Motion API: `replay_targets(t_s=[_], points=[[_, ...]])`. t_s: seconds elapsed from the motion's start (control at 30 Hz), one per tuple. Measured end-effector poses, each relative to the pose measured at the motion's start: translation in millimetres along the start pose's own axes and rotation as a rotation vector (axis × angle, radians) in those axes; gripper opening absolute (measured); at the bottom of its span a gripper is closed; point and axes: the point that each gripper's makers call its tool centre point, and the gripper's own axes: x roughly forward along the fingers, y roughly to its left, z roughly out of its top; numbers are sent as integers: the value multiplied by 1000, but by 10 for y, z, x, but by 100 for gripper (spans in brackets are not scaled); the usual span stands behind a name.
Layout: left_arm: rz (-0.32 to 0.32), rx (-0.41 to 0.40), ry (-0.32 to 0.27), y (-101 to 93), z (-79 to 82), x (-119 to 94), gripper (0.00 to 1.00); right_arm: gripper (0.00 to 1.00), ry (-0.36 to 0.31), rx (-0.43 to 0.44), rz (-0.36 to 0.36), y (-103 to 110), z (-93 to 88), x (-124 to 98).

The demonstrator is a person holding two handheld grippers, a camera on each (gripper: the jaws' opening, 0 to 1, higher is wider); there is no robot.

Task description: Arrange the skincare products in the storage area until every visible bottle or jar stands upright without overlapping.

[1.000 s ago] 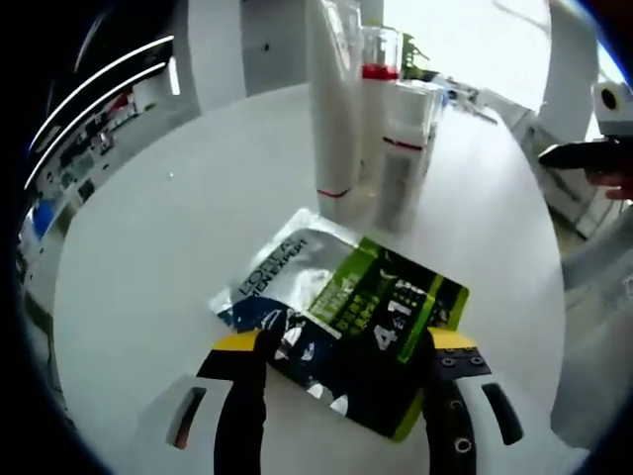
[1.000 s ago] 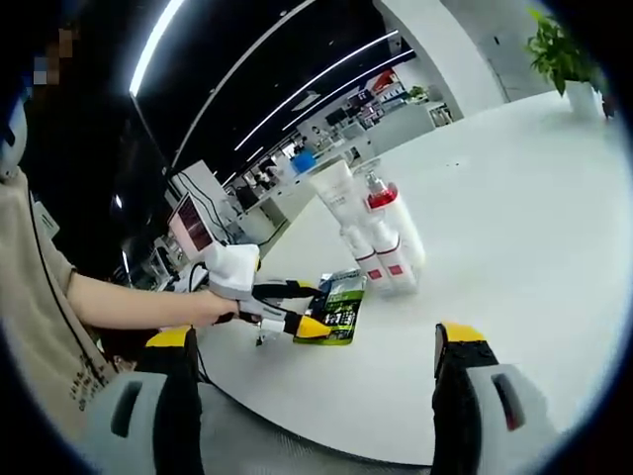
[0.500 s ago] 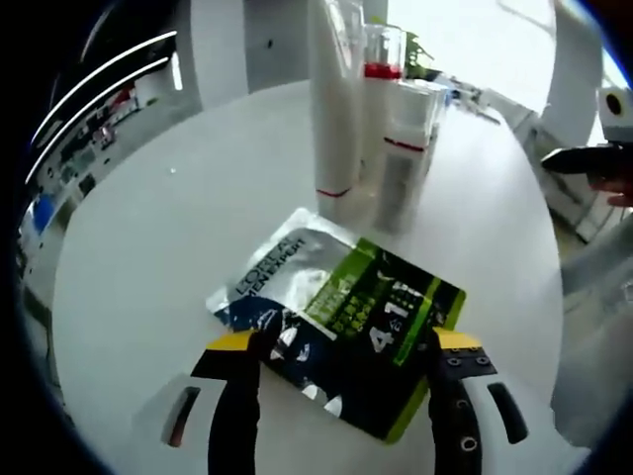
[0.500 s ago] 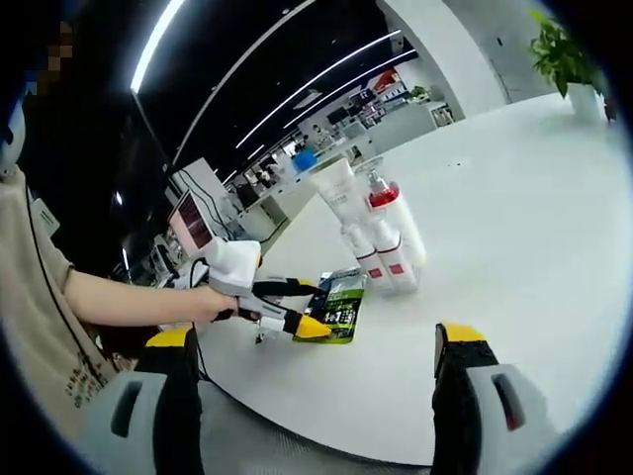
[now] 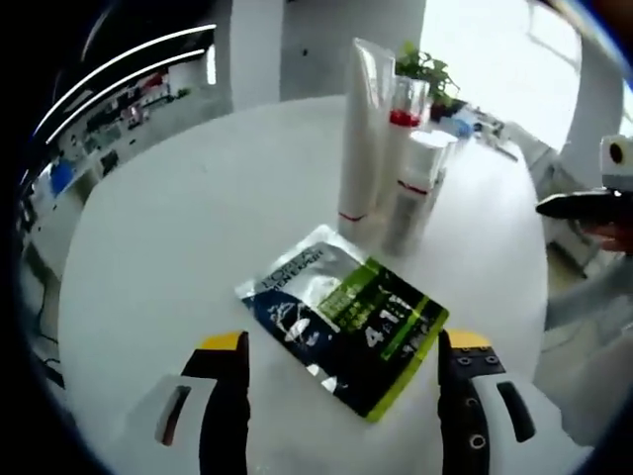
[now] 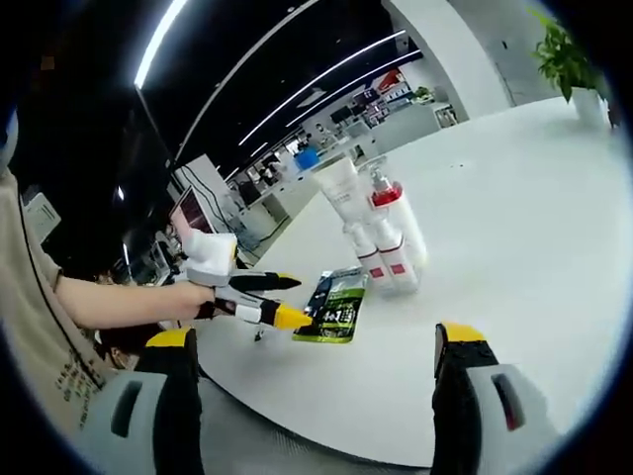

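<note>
- A round white table (image 5: 178, 228) carries every product; a cluster of upright containers is seen past its middle, and a flat sachet (image 5: 344, 319) lies on the near side of that cluster.
- The cluster is made up of a tall white tube (image 5: 357, 129), a red-collared pump bottle (image 5: 404, 114) and a shorter white bottle (image 5: 415, 188), all standing close together; in the right gripper view the same group (image 6: 376, 233) is seen upright, though whether the items touch cannot be told.
- The sachet, silver, dark blue and green, lies flat with its long axis running diagonally, from the far left toward the near right of the left gripper view; it is judged to be the one item not standing.
- The left gripper (image 5: 341, 391) is the nearer one: the sachet lies just ahead of it, between the lines of the two jaws but clear of both. The jaws are spread wide and nothing is held.
- The right gripper (image 6: 312, 371) is well apart from the products, jaws likewise wide and empty, with the sachet (image 6: 334, 307) ahead of it and to its left.
</note>
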Motion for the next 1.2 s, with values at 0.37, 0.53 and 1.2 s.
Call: replay_targets(t_s=[0.37,0.53,1.2], points=[[33,-101,-46,-29,-143,-342,88,100,-2,-26,-3,7,0,9],[53,-159,-70,-22,-213,-502,91,100,1,-33,1,14,-6,8],[169,-248,-179,-27,-443,-1134,97,99,8,-53,18,56,-15,11]])
